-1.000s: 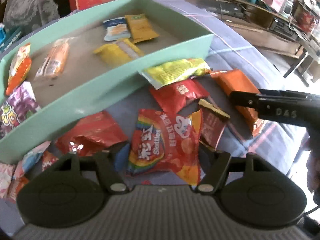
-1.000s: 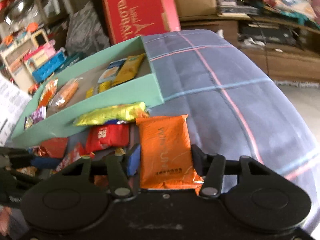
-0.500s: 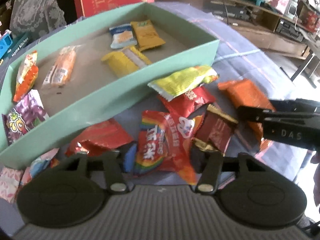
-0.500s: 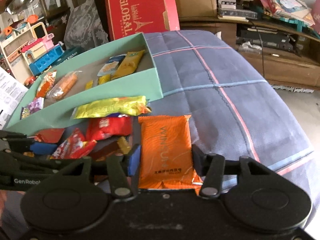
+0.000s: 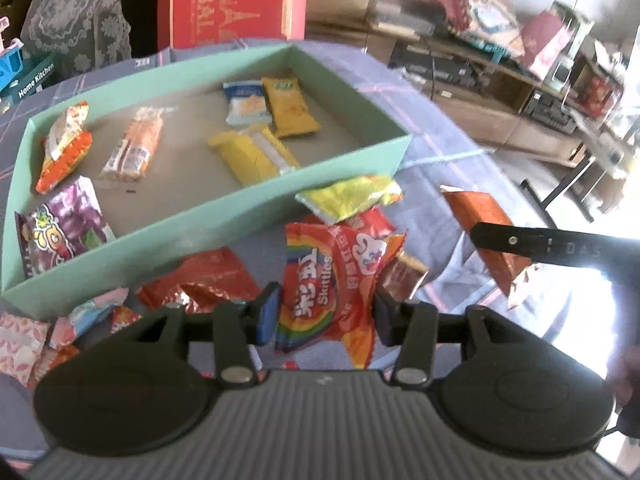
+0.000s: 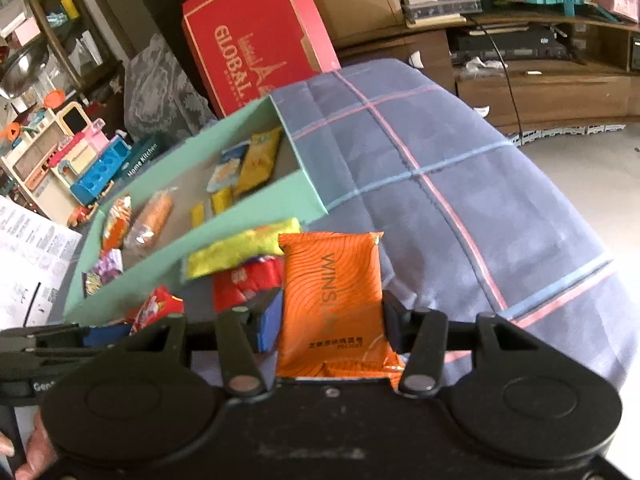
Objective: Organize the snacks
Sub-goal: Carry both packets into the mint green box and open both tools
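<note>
The left gripper [image 5: 326, 314] pinches the Skittles bag [image 5: 328, 284], lifted just near of the green box [image 5: 224, 208]. The right gripper [image 6: 332, 322] clamps the orange packet [image 6: 332, 292], right of the box. Only the left view shows the purple packet [image 5: 64, 228] in the box's near-left corner plainly; only the right view shows the toy kitchen [image 6: 60, 152] far left.

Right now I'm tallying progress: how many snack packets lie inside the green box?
6 in the green box: purple packet, orange-white bag, clear-wrapped bar, yellow bar, blue-white packet, yellow packet. Nothing seems hidden.
</note>
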`<state>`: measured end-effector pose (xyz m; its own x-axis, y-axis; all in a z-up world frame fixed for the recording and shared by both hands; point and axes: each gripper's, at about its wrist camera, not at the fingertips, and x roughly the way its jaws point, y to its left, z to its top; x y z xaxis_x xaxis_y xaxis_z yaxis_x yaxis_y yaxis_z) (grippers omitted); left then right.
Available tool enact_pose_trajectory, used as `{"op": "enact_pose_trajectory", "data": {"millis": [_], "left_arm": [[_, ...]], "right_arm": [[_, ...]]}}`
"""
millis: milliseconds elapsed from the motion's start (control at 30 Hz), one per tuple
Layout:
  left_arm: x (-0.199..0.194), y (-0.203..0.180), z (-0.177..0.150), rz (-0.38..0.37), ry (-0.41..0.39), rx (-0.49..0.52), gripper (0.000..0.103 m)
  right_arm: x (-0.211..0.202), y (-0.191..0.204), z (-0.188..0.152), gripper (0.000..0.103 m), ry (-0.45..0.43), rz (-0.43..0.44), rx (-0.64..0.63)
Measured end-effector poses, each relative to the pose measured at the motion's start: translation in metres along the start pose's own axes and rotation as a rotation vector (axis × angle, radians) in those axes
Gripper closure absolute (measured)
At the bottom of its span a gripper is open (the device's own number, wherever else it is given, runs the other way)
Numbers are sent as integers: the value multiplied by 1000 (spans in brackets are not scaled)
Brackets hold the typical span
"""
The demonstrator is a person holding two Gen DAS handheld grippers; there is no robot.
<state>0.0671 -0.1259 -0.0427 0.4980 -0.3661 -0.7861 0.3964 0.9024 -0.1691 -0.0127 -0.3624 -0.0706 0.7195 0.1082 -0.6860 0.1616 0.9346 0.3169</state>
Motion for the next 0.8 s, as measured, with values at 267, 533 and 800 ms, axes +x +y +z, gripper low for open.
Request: {"op": "enact_pose_trajectory", "data": {"millis": [267,533,800], "left_arm": [[-36,33,9,12,-100,-88,56],[-55,98,33,101,-181,-187,56],[-34,139,61,137,-172,-231,56]], "right_arm": [[-5,47,28,53,-23,70,-58],[19,118,67,53,-28,149,-132],[66,175,100,52,6,173,-210]]}}
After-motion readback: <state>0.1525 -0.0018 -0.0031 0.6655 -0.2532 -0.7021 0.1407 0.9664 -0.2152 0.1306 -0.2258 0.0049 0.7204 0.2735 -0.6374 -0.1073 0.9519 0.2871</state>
